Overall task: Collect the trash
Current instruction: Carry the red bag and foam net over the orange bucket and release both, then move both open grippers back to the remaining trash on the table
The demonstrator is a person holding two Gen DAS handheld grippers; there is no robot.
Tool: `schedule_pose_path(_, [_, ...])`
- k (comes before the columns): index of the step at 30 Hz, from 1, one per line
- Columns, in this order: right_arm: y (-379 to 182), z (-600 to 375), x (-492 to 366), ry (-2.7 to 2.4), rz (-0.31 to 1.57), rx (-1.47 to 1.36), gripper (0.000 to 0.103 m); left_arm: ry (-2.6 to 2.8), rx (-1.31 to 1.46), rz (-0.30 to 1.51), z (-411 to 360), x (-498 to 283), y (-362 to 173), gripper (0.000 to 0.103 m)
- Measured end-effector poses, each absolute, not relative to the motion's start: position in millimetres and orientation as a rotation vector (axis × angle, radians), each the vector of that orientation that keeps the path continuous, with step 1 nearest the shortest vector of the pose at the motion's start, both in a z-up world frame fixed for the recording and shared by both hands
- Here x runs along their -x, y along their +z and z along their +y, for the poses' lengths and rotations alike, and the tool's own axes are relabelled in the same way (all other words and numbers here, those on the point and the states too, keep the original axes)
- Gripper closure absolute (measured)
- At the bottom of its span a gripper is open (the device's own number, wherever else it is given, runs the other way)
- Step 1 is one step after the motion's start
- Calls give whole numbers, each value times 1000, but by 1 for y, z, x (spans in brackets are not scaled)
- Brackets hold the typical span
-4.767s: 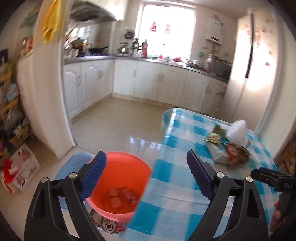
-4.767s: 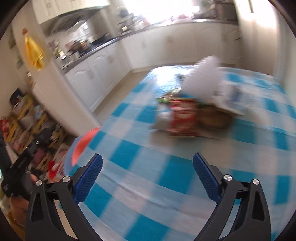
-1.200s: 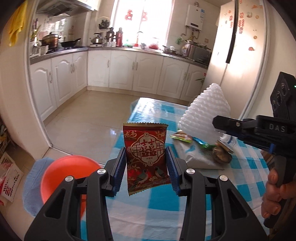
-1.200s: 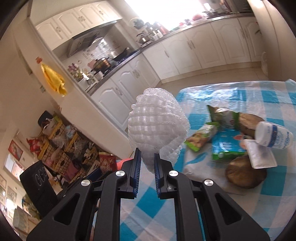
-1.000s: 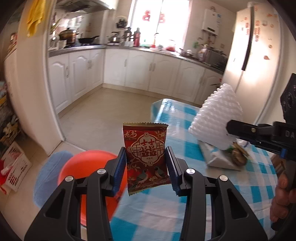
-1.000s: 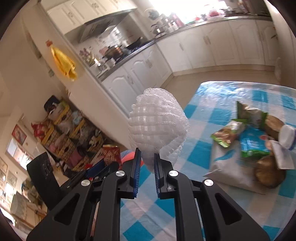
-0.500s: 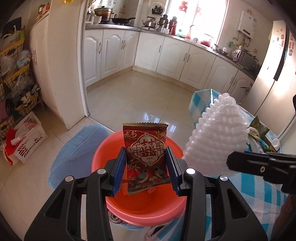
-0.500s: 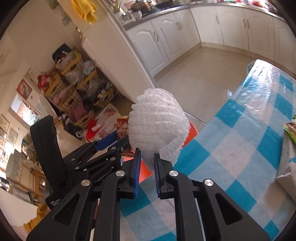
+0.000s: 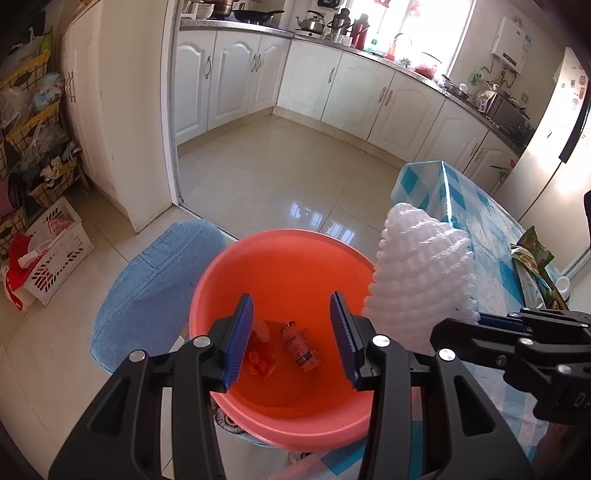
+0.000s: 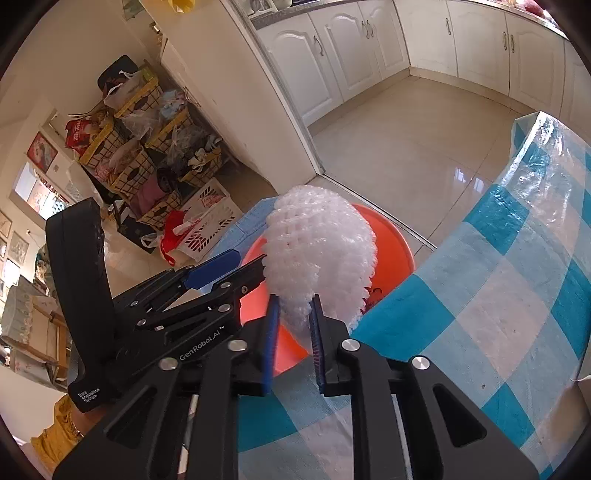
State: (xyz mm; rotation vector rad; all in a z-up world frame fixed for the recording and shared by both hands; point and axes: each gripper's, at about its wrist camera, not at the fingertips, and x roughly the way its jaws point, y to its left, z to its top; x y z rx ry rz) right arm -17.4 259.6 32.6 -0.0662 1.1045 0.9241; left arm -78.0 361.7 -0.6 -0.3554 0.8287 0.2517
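Bucket point(image 9: 280, 266) sits on the floor left of the table point(image 9: 476, 221), wrappers point(image 9: 280, 347) inside it.

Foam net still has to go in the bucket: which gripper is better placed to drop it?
Right. The right gripper has the white foam net between its opening jaws, above the orange bucket's rim. The left gripper is empty over the bucket.

Sunlit kitchen — white cabinets point(image 9: 236, 77), glossy beige tile floor point(image 9: 295, 177), bright window point(image 9: 424, 22), checked tablecloth point(image 10: 517, 295).
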Motion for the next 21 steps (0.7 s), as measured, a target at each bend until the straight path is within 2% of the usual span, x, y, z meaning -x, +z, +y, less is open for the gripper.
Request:
schedule_pose_path(1, [32, 259, 17, 920, 1104, 58, 57, 252, 367, 832, 363, 78, -2, 50])
schedule_pose_path(5, [34, 250, 15, 905, 1089, 34, 36, 274, 382, 824, 369, 83, -1, 34])
schedule_pose_path(8, [38, 237, 14, 902, 1082, -34, 28, 298, 360, 816, 369, 86, 3, 26])
schedule_pose_path(13, [53, 206, 20, 838, 1021, -60, 23, 307, 317, 761, 364, 92, 20, 17])
schedule_pose_path(16, [63, 184, 29, 796, 980, -80, 21, 293, 270, 742, 355, 94, 31, 14])
schedule_pose_path(19, [70, 158, 40, 742, 944, -94, 14, 281, 215, 723, 343, 96, 41, 12])
schedule_pose_path(21, [72, 140, 46, 714, 927, -111, 14, 265, 187, 712, 333, 99, 47, 9])
